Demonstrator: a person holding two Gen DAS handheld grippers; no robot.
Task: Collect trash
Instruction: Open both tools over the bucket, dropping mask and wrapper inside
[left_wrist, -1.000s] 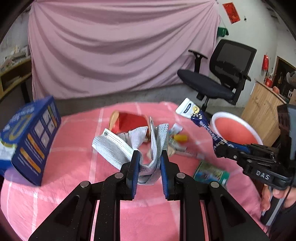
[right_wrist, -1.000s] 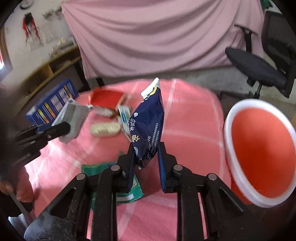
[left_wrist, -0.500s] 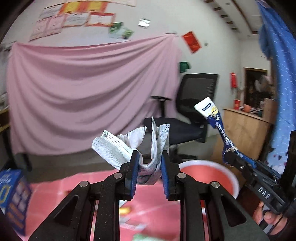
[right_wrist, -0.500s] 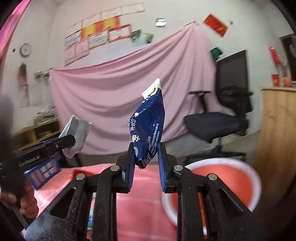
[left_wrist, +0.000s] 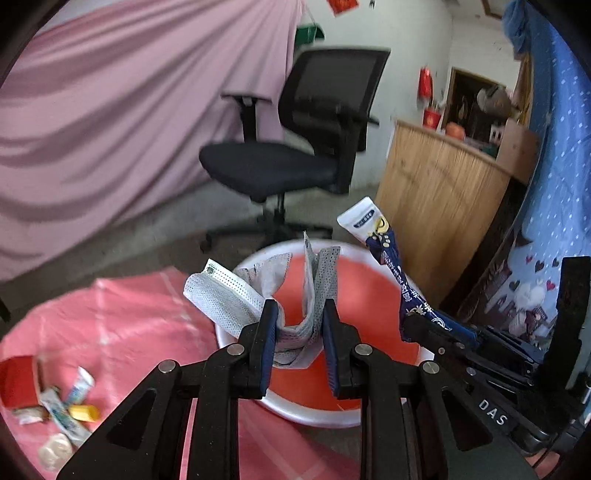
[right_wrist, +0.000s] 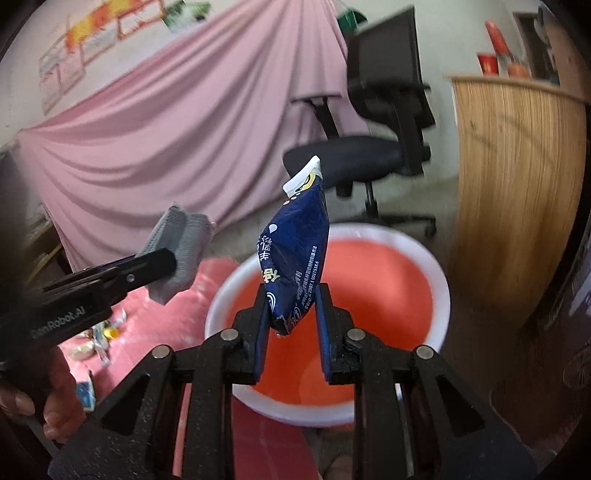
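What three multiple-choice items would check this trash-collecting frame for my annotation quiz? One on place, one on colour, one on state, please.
1. Where does the face mask hang?
A. above the basin
B. on the chair
C. on the wooden counter

2. What colour is the inside of the basin?
A. green
B. orange-red
C. black

3. What is the right gripper doing?
A. standing empty
B. clamping a blue snack wrapper
C. clamping a red box

Key: 1 A, the mask in the left gripper shows against the basin; 2 B, orange-red within a white rim; 3 B, the blue snack wrapper stands up between its jaws.
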